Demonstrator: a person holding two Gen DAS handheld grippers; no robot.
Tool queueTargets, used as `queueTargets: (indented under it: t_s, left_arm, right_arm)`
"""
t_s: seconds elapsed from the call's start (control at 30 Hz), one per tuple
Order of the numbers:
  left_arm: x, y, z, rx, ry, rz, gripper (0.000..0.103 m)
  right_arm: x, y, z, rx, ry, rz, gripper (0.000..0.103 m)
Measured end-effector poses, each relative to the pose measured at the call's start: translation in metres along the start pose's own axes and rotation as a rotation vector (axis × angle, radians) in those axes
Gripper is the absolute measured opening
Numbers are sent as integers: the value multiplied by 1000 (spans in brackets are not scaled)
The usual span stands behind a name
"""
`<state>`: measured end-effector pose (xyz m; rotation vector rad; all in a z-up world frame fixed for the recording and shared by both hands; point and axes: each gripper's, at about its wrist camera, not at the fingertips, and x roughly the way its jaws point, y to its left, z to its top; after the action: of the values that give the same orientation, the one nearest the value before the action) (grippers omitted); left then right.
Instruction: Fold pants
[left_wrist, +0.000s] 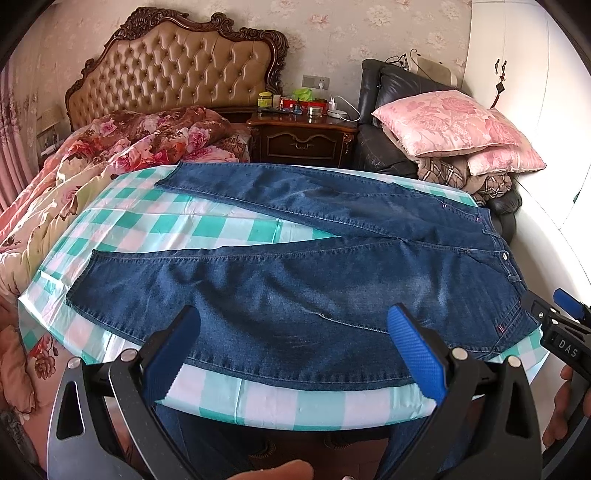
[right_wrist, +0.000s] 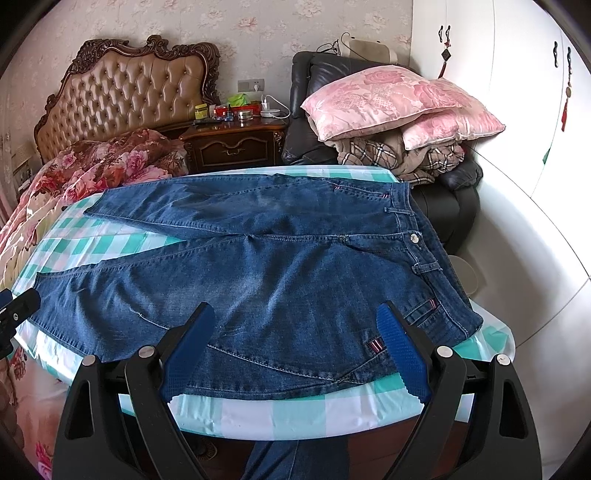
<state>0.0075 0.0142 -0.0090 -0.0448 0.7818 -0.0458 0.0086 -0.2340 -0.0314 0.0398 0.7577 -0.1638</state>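
The jeans (left_wrist: 295, 280) lie flat on the surface (left_wrist: 295, 400), long axis crosswise before both gaping hand-held grippers, left hand-held gripper (left_wrist: 295, 339) nearer the legs, right hand-held gripper (right_wrist: 295, 336) nearer the waistband.

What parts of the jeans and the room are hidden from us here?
- Underside of the jeans: hidden in both views, lying flat on the checked cloth.
- Jars on the nightstand: labels too small to read.
- Armchair seat: covered by pink pillows and a blanket.
- Right hand-held gripper: cut off by the left view's edge.
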Motion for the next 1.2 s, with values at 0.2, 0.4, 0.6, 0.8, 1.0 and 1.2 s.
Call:
queueTargets:
  t_s: [0.2, 0.4, 0.6, 0.8, 1.0, 1.2]
  left_arm:
    - [0, 0, 0, 1, 1, 0, 101]
    - [0, 0, 0, 1, 1, -1, 101]
    - [3, -1, 1, 2, 7, -2, 101]
    - [25, 8, -2, -16, 52, -27, 101]
    - [65, 28, -6, -60, 135, 26, 101]
    - [97, 51, -1, -80, 188, 114, 101]
  right_arm:
    - [0, 0, 0, -1, 0, -1, 86]
    - [0, 1, 0, 0, 1, 1, 86]
    - [1, 1, 0, 3, 7, 6, 86]
    - [47, -46, 34, 123, 77, 100, 86]
    - [171, -162, 129, 291, 136, -34, 86]
    - [302, -226, 200, 297, 244, -95, 71]
